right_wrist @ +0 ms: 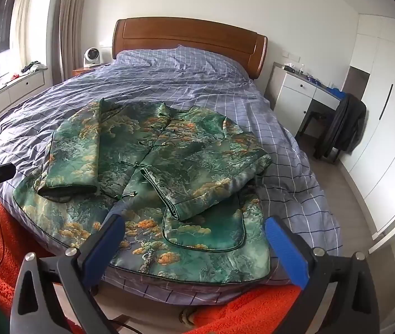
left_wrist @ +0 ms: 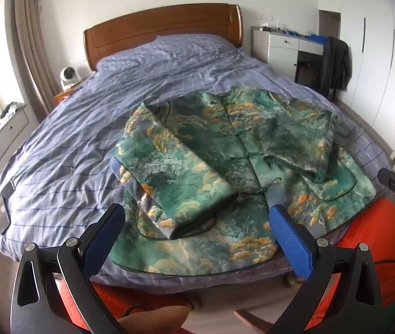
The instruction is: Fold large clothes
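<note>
Jacket (left_wrist: pixel 225 150) flat, collar toward headboard (left_wrist: pixel 164 30), hem near; sleeves seemingly folded inward; both grippers' fingers (left_wrist: pixel 289 239) spread, empty.

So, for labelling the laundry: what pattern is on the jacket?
Green landscape print with orange-gold trees on the jacket; clearest in the right wrist view.

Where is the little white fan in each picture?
Left wrist view: the white fan stands at the far left, beside the bed, left of the wooden headboard.
Right wrist view: the white fan stands upper left of centre, just left of the wooden headboard.
Shared landmark: the wooden headboard.
</note>
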Available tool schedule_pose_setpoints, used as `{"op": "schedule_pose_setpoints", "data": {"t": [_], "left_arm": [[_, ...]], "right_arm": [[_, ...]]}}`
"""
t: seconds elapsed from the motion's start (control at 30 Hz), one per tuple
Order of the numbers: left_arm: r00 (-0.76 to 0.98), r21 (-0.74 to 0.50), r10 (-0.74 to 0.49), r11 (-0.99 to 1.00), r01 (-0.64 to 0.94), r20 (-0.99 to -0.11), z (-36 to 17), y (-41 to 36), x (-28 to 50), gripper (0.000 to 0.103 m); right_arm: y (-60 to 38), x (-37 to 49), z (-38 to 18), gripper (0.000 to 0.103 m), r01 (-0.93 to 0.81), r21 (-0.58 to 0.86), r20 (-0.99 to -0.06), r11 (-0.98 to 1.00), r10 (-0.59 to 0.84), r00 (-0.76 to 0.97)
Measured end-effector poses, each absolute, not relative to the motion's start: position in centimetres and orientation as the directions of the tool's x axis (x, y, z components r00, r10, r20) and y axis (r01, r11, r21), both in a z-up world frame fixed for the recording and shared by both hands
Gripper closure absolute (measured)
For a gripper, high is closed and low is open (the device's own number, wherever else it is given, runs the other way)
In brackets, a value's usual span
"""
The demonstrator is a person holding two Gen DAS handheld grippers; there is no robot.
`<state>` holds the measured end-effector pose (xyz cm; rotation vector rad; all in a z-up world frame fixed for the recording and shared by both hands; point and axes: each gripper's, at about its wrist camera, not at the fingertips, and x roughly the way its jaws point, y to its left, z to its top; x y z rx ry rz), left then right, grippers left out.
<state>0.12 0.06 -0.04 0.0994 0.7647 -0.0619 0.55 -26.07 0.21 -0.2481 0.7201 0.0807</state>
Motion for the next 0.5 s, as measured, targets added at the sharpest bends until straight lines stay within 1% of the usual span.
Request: {"op": "schedule_pose_setpoints", "data": {"t": [0.17,0.2,0.37,0.5], "left_arm": [[0.709,0.034,-0.036,0.996,0.084,-0.704,-0.2,0.0,0.5,0.0],[0.726,0.052,-0.034,0.994,0.096,-0.687,0.3,0.3,0.0,0.0],[0.721,0.022,-0.06,0.994,0.104,-0.69,0.2,0.8,0.0,0.0],[0.719,0.022,-0.058,0.995,0.102,-0.692,0.2,0.9,0.0,0.0]], "right_arm": [[-26.1,0.4,0.5,0.0,-0.159,-0.191,-0.653,0.969,-0.004,0.757],[-26.1,0.4,0.6,0.0,-0.161,-0.191,-0.654,0.968,-0.003,0.756],[-25.7,1.4,0.9,0.0,-0.167,-0.19,-0.661,0.967,-0.001,0.751],[-25.8,0.6,0.7,0.0,-0.173,-0.189,-0.65,0.967,0.009,0.76]]}}
